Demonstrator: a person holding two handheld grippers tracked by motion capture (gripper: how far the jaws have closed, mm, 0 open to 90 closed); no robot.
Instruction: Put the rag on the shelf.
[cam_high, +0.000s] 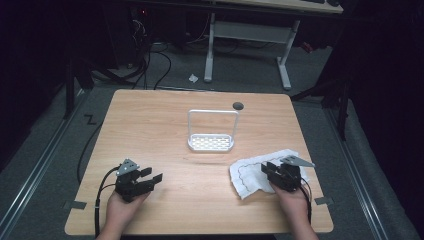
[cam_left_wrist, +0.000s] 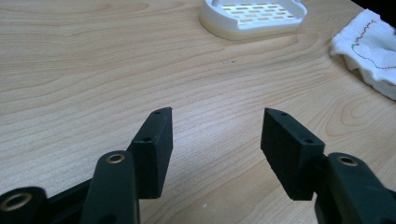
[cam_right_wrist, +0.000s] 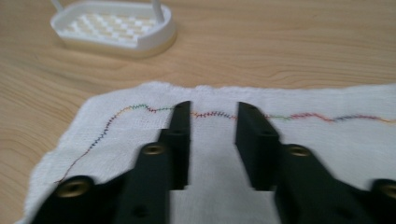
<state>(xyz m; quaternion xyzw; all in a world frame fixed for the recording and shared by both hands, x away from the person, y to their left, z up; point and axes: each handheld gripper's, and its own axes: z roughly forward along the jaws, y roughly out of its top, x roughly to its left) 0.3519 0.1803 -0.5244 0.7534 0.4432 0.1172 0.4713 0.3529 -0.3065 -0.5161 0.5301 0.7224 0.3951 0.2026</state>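
Note:
A white cloth (cam_high: 250, 172) with a wavy multicoloured stitched line lies flat at the table's right front. My right gripper (cam_high: 267, 168) hovers over it. In the right gripper view its jaws (cam_right_wrist: 212, 109) stand a little apart above the cloth (cam_right_wrist: 303, 135), with nothing pinched between them. A white slotted rack (cam_high: 192, 145) with a tall wire handle stands mid-table, empty. My left gripper (cam_high: 152, 176) rests at the left front. Its jaws (cam_left_wrist: 215, 114) are open over bare wood, and the rack (cam_left_wrist: 219, 23) and cloth (cam_left_wrist: 369, 37) lie farther off.
A dark round grommet hole (cam_high: 238, 105) sits near the table's far edge. Beyond the table stand white desk legs (cam_high: 210, 50), with cables and a paper scrap (cam_high: 193, 78) on the grey floor. Bare wood lies between the two grippers.

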